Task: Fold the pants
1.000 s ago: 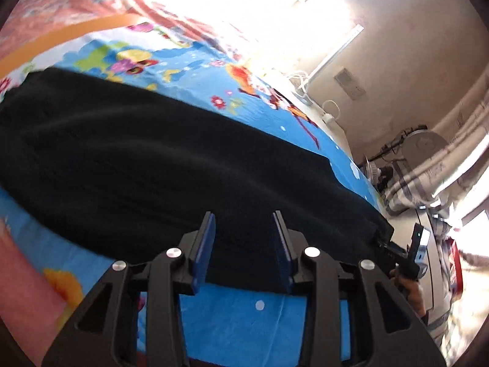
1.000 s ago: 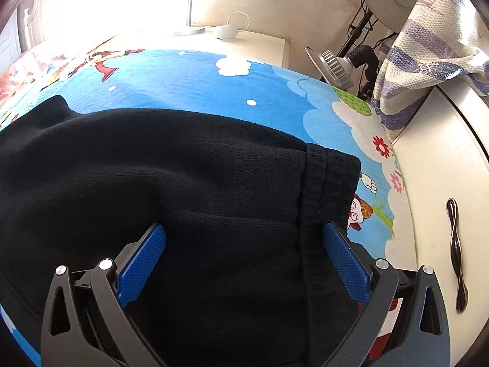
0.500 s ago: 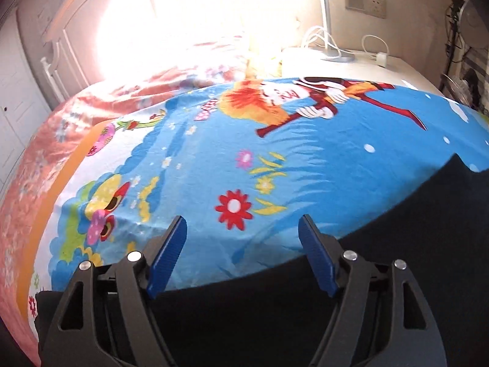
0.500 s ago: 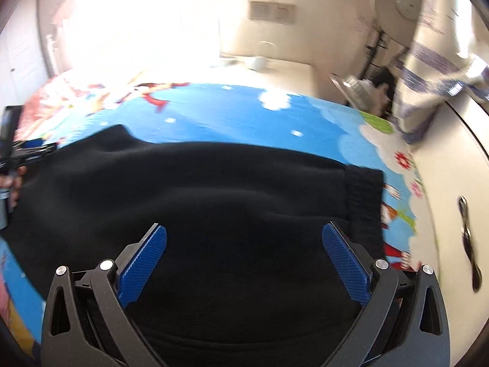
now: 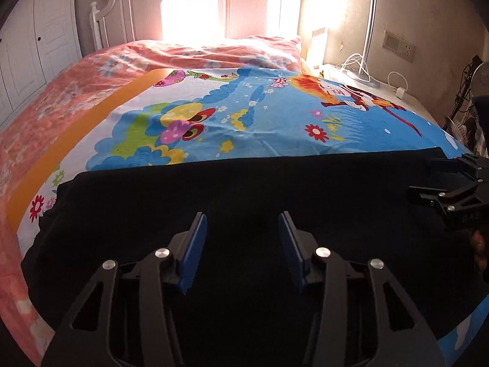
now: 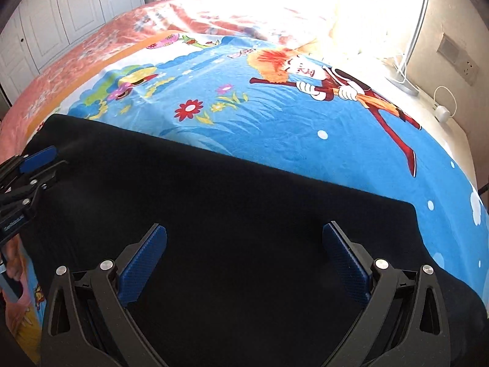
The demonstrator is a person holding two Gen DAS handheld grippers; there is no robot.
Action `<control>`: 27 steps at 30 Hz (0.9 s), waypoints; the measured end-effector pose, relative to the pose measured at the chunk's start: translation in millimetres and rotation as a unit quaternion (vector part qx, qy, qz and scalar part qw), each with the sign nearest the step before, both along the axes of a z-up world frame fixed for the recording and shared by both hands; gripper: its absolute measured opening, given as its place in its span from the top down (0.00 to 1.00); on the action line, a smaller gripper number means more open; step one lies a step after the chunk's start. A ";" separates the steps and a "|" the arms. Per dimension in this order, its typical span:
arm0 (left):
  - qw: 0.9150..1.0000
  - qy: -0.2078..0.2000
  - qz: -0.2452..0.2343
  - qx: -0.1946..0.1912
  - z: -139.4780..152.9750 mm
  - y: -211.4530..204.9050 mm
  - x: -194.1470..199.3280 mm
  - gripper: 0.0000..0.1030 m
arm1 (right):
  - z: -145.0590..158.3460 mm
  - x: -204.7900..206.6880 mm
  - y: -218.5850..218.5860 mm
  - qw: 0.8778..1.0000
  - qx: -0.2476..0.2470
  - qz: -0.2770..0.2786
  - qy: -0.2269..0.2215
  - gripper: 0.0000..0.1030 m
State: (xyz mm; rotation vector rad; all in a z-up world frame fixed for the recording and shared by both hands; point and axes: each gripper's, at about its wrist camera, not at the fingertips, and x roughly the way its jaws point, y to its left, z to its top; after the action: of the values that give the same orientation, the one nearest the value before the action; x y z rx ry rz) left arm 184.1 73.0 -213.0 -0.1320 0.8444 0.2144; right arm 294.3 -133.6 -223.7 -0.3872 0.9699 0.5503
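Lying flat across the near part of the bed (image 5: 91, 61), the black pants (image 5: 244, 189) form one long dark band over the cartoon-print sheet (image 5: 259, 116), far edge straight and running side to side. Fabric looks thick, soft, matte, fleece-like; judged light to lift but limp, so it will sag and drape from any single hold and wants two holds well apart. Not slippery, not fragile. Best purchase, by my reckoning: pinch at an edge or corner through all layers, not mid-panel where only the top layer would bunch.

Left claw (image 5: 243, 244): fingers apart, moderate gap, nothing between them, poised above the cloth; contact cannot be told. Right claw (image 6: 244, 260): fingers spread wide, nothing held, likewise above mid-panel.

Left wrist view only: the left end of the pants near the orange border, the headboard, and the right claw (image 5: 443, 180) at the cloth's far right corner.

Right wrist view only: the squared right-hand corner of the pants (image 6: 403, 211) against blue sheet, and the left claw (image 6: 33, 168) at the left end. Neither view shows waistband or cuffs clearly.
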 end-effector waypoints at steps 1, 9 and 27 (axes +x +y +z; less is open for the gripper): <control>1.000 0.008 0.011 0.000 -5.8 13.5 1.3 0.59 | -3.7 6.5 2.9 1.000 -0.006 -0.005 -0.009 0.05; 0.990 -0.001 0.130 0.046 -10.7 118.5 6.6 0.59 | -6.0 14.1 -7.0 0.999 0.041 -0.025 -0.013 0.05; 0.970 -0.155 0.187 0.002 15.1 150.0 -117.1 0.48 | -5.2 8.7 -4.8 0.998 0.030 -0.036 -0.033 0.05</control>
State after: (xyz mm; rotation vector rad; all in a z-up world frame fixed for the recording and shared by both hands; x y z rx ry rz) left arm 67.0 222.9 -198.0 -0.3133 0.5019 0.5351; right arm 303.0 -138.4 -229.0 -0.3125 0.8984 0.4972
